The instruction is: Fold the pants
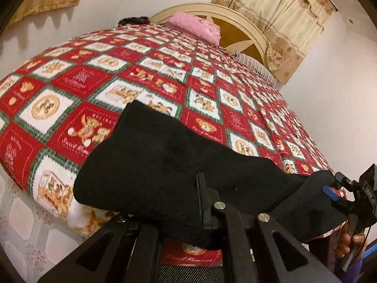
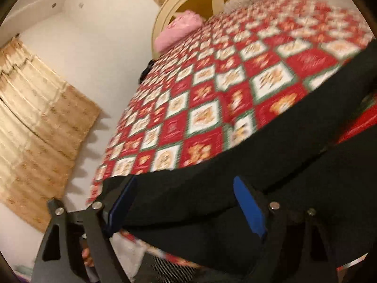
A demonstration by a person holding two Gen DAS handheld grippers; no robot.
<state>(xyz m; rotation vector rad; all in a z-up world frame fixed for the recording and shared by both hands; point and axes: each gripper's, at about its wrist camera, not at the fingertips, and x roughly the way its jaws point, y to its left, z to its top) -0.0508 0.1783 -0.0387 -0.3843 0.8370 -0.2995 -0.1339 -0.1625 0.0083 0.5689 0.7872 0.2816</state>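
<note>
Pants [image 1: 150, 165] across checkered bedspread [image 1: 94, 70]

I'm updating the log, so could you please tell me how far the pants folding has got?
Early stage. The black pants lie on the bear-print bedspread near the bed's foot, no neat fold visible. The left claw pinches one edge; the right claw straddles the fabric, open. All folds remain.

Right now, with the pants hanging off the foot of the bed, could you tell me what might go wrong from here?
1. The black pants overhang the bed edge; if a grip slips, they may slide to the floor.
2. The right gripper has its jaws wide apart around the cloth, so that end looks unheld.
3. The right wrist view is blurred by motion; a fast pull could bunch the fabric.
</note>
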